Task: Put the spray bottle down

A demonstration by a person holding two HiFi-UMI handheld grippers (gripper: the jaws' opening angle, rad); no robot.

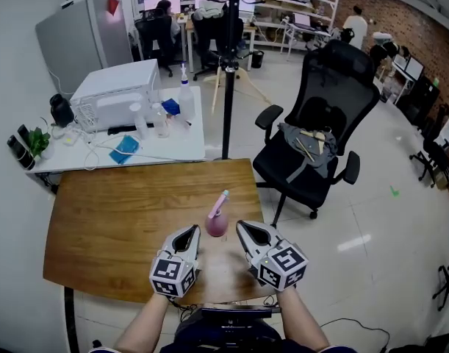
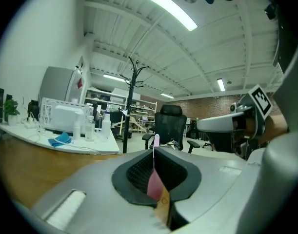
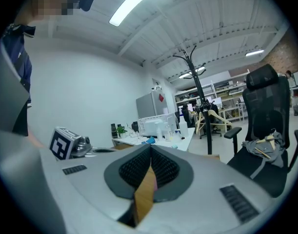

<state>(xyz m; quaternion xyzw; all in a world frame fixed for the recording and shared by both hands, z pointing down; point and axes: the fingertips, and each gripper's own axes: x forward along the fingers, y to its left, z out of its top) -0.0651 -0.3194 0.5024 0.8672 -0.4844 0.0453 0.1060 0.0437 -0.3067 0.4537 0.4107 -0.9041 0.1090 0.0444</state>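
The left gripper (image 1: 188, 234) has its jaws drawn together with nothing pinched between them; in the left gripper view only a thin slit shows, and the pink of the spray bottle (image 2: 152, 184) is seen through it from beyond. The right gripper (image 1: 245, 229) is likewise closed and empty; its own view shows bare wood through the slit. Both point nearly level across the wooden table (image 1: 114, 219). The spray bottle (image 1: 216, 223) stands upright on that table, free of both tools, just ahead of and between the two tips. Its long axis is vertical, with the nozzle leaning up and away to the right. Neither hand is clearly the nearer. The bottle looks already set down, so the likely move is to draw back without brushing it.
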